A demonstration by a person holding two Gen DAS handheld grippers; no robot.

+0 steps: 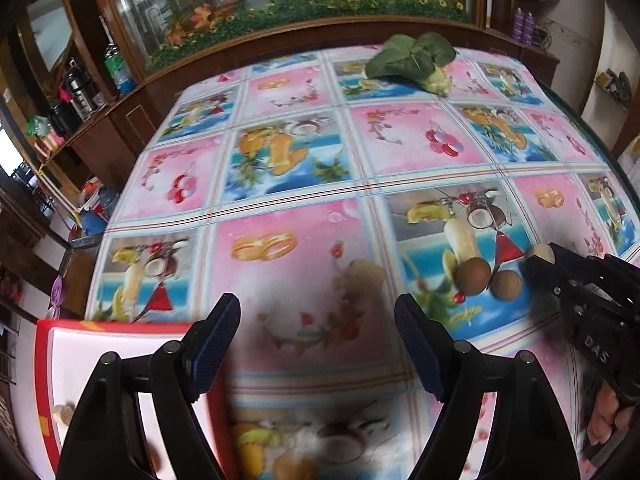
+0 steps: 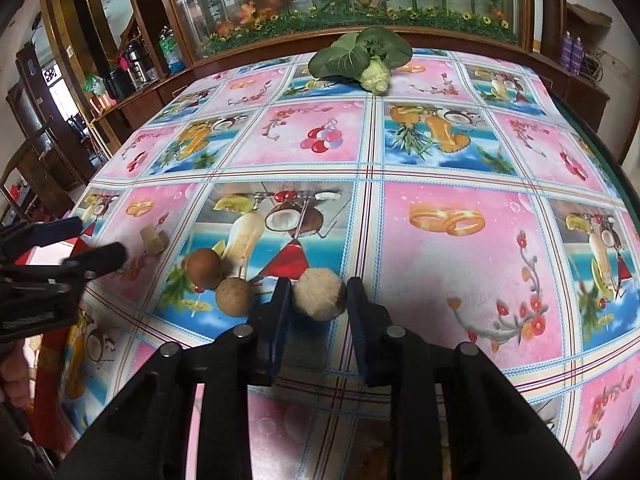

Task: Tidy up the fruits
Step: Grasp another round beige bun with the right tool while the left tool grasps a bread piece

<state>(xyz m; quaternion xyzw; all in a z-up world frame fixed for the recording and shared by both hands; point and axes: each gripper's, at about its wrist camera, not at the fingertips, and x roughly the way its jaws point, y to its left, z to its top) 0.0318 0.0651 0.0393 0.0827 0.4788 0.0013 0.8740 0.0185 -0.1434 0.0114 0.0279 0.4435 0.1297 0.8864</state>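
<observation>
Right tool point(image 2: 316, 300) brackets a pale round fruit point(image 2: 319, 295), contact unclear. Two brown fruits point(image 2: 218, 280) lie just left. Left tool point(image 1: 318, 340) gapes empty above the surface point(image 2: 440, 160).

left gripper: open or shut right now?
Open. The left gripper has its fingers spread wide with only tablecloth between them, holding nothing.

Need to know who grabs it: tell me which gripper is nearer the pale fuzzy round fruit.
Right. The right gripper has the pale fuzzy fruit between its fingers, jaws around it. The left gripper is open, off to the left past the two brown fruits.
</observation>
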